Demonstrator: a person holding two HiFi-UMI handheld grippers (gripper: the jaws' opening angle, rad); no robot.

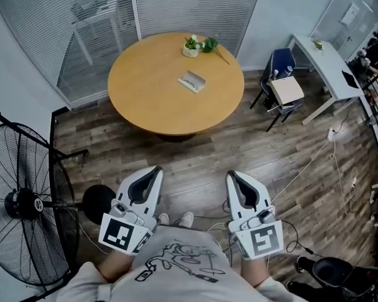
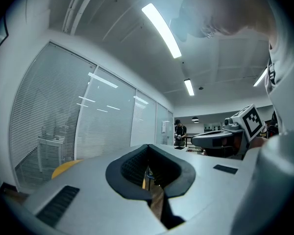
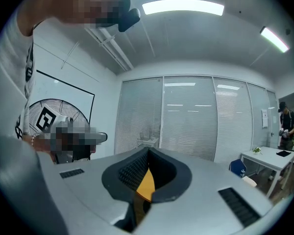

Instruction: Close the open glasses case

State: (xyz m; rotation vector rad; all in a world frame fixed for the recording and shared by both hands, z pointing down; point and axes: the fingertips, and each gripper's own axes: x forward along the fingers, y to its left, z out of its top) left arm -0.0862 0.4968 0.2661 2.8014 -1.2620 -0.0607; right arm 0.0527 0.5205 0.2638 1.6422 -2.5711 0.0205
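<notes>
Distance was the first trouble. The case [image 1: 193, 80] lay open near the middle of the round surface [image 1: 145, 106], well apart from both tools, which were held low and close to the person's body over the wooden floor.

The left tool [image 1: 155, 169] had its jaws together with nothing between them; only floor and a sliver of the surface showed through the hollow behind the tips. The right tool [image 1: 232, 175] was likewise closed and empty.

On the way in, a foot could have caught the cable [image 1: 315, 162] trailing across the floor on the right. A swing of the left arm could have clipped the fan [image 1: 25, 203], which stood just beside that side.

At the surface, the likelier failure was the case sliding instead of closing. It looked small and light on smooth wood, so a push on the lid by one tool, with the base unheld, would probably have shoved it toward the plant [image 1: 192, 45] beyond it. Jaws left together could only nudge, and they would have needed to open to pinch the lid or pin the base.

Whether glasses sat inside was too small to tell. If they did, and sat crooked, the lid might not have shut fully.
</notes>
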